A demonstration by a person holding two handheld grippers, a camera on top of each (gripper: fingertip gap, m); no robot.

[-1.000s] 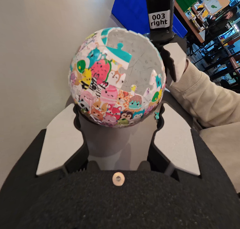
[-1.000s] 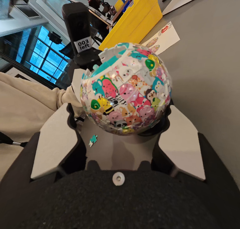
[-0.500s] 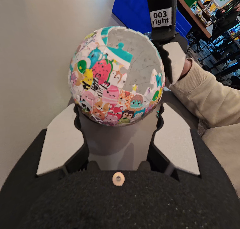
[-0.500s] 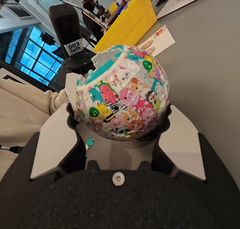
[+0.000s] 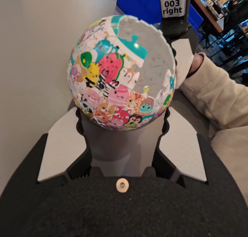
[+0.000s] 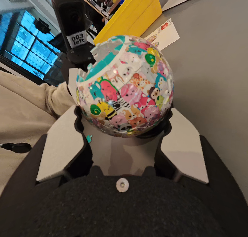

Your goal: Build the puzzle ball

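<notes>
Left wrist view, puzzle ball (image 5: 114,74) base hidden, incompl.

Left wrist view: a white label (image 5: 172,7) with black print, one line of digits above one short word, sits on the black post (image 5: 173,23) at the upper right, behind the ball (image 5: 107,76). The ball's grey inner face carries faint small marks, too small to read.

Right wrist view: a like white label (image 6: 77,40), digits above one word and slightly blurred, sits on the black post (image 6: 69,15) at the upper left. A white sheet (image 6: 165,33) with small coloured prints lies toward the tabletop's (image 6: 214,83) far edge, just beside the yellow bin (image 6: 131,15). Any writing on it is too small to read.
</notes>
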